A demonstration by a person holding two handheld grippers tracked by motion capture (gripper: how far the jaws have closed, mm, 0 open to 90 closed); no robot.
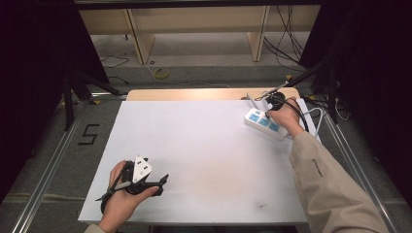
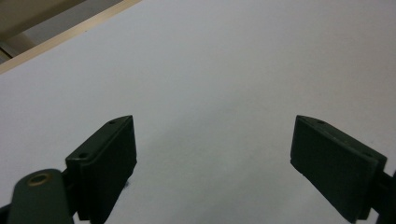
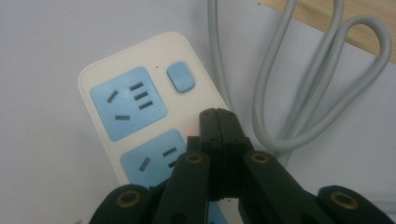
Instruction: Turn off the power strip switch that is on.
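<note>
The right gripper is hovering over a white power strip, its two black jaws pressed flat together with nothing between them. In the right gripper view the closed tips are sitting above the strip's edge, just below and to the right of the blue switch. A small red light is glowing on the strip right beside the tips, on their left. Whether the tips are touching the strip's surface cannot be told. Farther left of the tips one blue socket is lying in full view, and a second socket is showing partly under the jaws. To the right of the jaws a grey cord is looping across the white table, close to the strip's side.

In the high view the right gripper is sitting at the far right of the table, with the power strip lying just under and in front of the person's right hand.

The left gripper is resting well apart from the strip, at the near left of the table, held in the left hand. Its jaws are standing wide apart, with only bare white surface between them in the left gripper view.
</note>
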